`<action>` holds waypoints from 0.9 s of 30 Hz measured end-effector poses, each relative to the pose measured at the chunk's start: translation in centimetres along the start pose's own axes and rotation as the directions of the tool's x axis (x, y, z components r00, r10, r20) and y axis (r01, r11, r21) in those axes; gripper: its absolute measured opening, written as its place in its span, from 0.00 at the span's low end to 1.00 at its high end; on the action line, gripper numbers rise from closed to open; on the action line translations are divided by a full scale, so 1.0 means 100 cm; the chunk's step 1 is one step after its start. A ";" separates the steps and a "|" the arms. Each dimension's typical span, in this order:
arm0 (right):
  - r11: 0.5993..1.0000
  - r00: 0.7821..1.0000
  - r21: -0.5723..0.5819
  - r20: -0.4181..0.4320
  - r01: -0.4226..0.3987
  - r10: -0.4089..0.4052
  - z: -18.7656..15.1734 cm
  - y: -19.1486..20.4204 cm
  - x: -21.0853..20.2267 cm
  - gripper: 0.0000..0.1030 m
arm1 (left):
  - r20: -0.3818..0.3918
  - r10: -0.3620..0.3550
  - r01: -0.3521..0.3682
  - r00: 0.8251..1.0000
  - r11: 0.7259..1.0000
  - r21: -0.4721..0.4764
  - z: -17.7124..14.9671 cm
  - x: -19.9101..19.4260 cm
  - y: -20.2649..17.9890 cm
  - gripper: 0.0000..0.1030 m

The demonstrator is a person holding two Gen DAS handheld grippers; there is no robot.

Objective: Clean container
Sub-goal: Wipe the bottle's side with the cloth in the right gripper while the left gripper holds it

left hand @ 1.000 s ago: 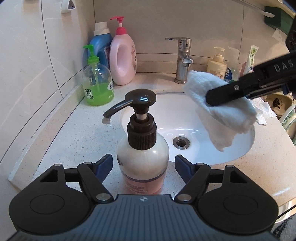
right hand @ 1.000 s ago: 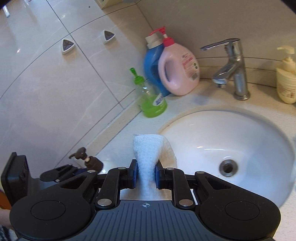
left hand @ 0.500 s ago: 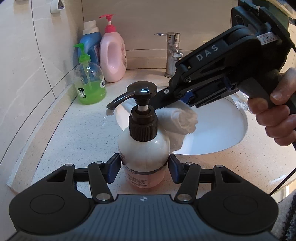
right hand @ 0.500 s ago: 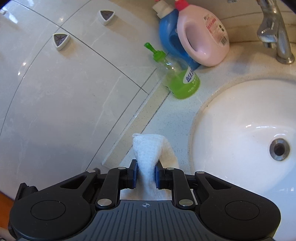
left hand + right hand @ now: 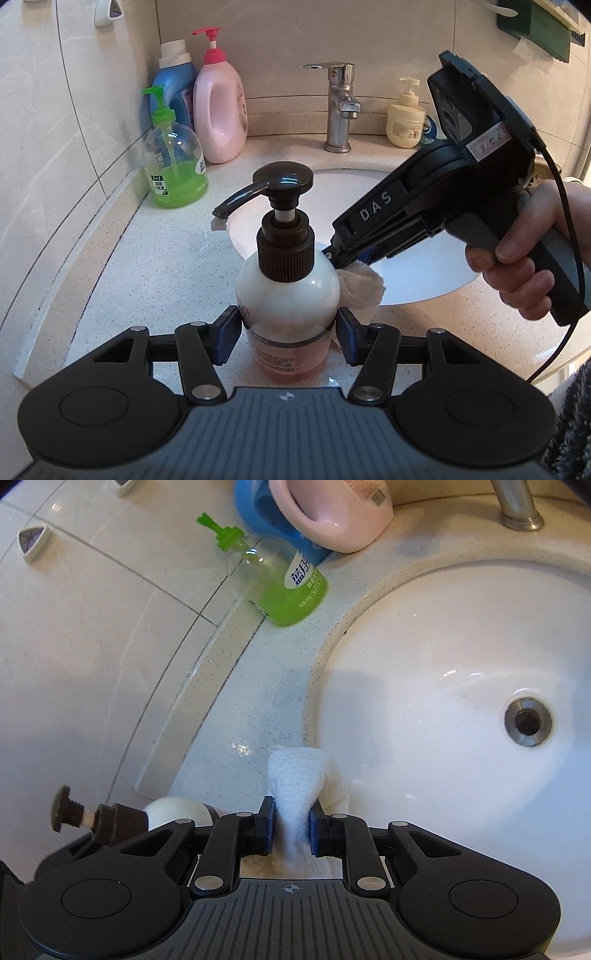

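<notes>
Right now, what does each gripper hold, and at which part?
The left gripper clamps the white pump bottle by the sides of its lower body. The right gripper pinches a bunched white cloth near its middle.

Far left on the speckled countertop [image 5: 147,266]: clear pump bottle of green liquid [image 5: 173,162], blue jug [image 5: 173,79], pink pump jug [image 5: 220,107]. Behind the white basin [image 5: 424,686]: chrome tap [image 5: 338,107]. Far right: cream pump bottle [image 5: 405,118].
</notes>
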State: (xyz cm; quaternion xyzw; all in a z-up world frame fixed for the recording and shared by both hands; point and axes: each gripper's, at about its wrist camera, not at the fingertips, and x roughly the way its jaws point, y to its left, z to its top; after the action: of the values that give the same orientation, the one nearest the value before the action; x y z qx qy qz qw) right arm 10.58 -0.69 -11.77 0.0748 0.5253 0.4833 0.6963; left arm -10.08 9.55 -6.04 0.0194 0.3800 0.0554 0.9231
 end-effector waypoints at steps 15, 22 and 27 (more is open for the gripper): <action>0.978 0.979 -0.035 0.001 -0.206 0.206 0.040 0.026 -0.006 0.20 | -0.038 0.014 -0.017 0.999 0.997 -0.078 -0.009 -0.010 -0.005 0.60; 0.979 0.978 -0.014 -0.051 -0.201 0.200 0.035 0.019 0.012 0.20 | -0.027 0.041 -0.044 0.999 0.994 -0.103 -0.011 -0.015 -0.005 0.45; 0.989 0.988 0.029 -0.054 -0.146 0.147 0.023 0.007 0.021 0.20 | -0.025 0.054 -0.057 0.998 0.992 -0.110 -0.009 -0.014 -0.006 0.44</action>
State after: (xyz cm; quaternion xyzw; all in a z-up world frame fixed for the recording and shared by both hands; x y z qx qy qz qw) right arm 11.95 2.17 -11.69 0.1083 0.5436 0.5287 0.6429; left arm -11.68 8.78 -5.74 -0.0217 0.3855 0.1022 0.9168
